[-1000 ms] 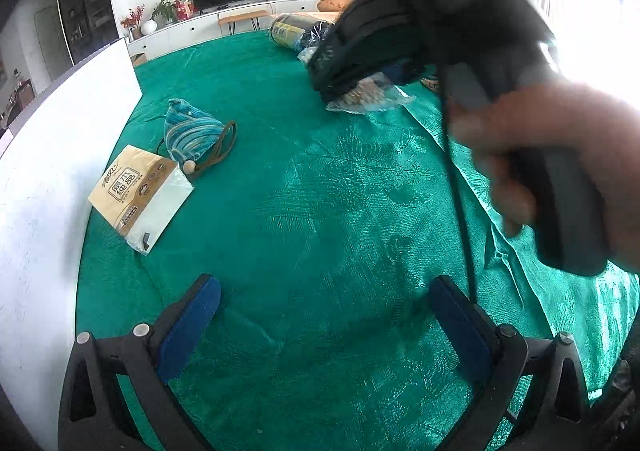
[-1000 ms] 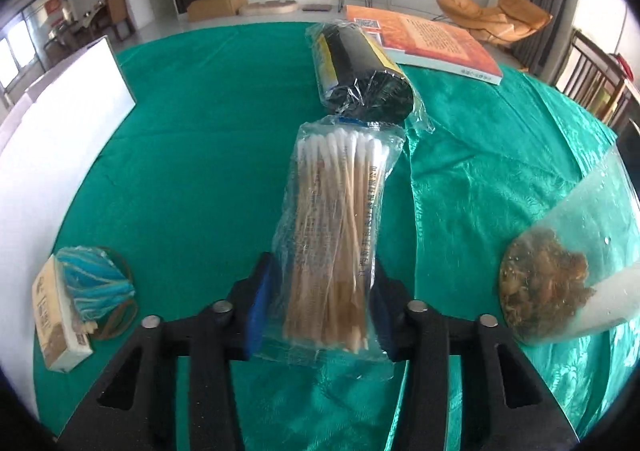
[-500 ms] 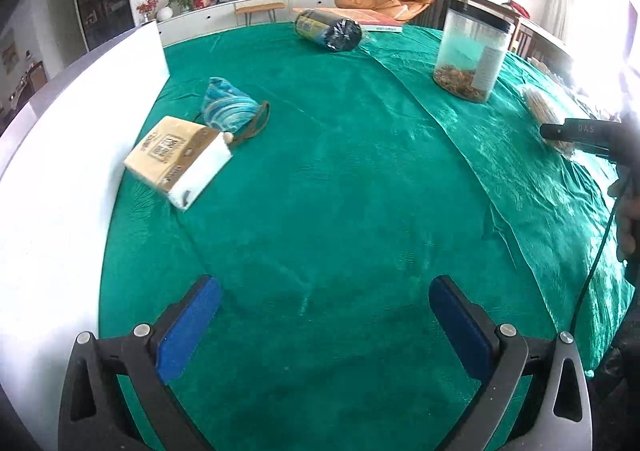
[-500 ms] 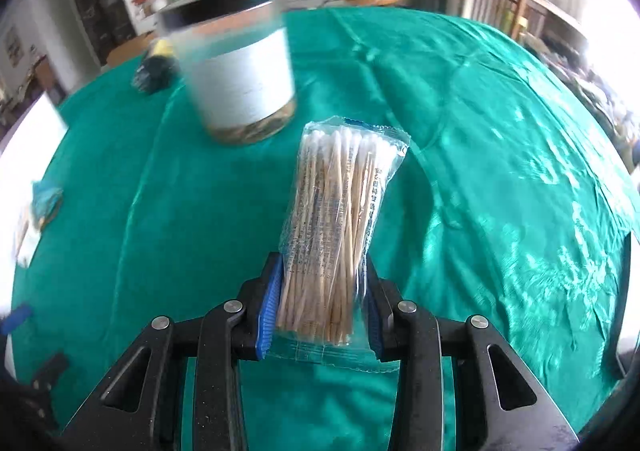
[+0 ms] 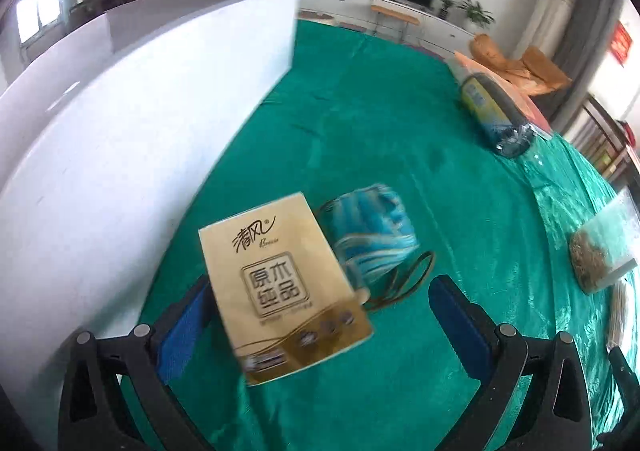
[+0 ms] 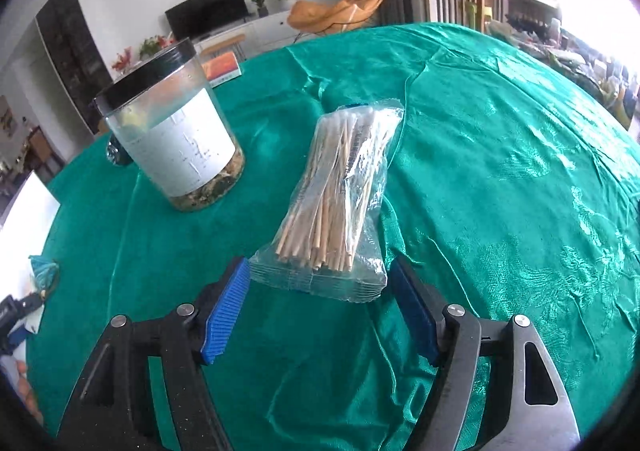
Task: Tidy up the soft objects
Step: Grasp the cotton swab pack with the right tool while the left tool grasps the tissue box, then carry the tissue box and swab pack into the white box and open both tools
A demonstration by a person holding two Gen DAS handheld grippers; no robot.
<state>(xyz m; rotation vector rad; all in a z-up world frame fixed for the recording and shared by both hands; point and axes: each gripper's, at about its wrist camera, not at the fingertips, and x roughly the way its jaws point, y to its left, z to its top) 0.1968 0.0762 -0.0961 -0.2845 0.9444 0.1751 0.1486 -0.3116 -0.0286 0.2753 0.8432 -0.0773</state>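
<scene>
The right hand-held gripper point(image 6: 320, 307) is standing wide open, its jaws having just been opening. The bag of cotton swabs point(image 6: 340, 195) is lying on the green-clothed surface point(image 6: 500, 171) with its near end between the blue pads point(image 6: 224, 311), and neither pad is pressing on it. The bag is stretching away toward 12 o'clock. At about 10 o'clock from it, near but apart, a clear jar with a black lid point(image 6: 172, 131) is standing upright, a white label on its side and brownish contents at the bottom.

The left hand-held gripper point(image 5: 320, 335) is also standing open, with nothing gripped. A tan tissue pack point(image 5: 280, 283) is lying on the surface point(image 5: 400, 131) between its jaws, close to the left pad; whether the two are touching I cannot tell. A blue striped pouch point(image 5: 368, 235) with a brown cord is resting right beside the pack at about 1 o'clock. A white board point(image 5: 140, 111) is running along the surface from 9 to 11 o'clock. A dark wrapped roll point(image 5: 496, 115) is lying far off at 1 o'clock.
</scene>
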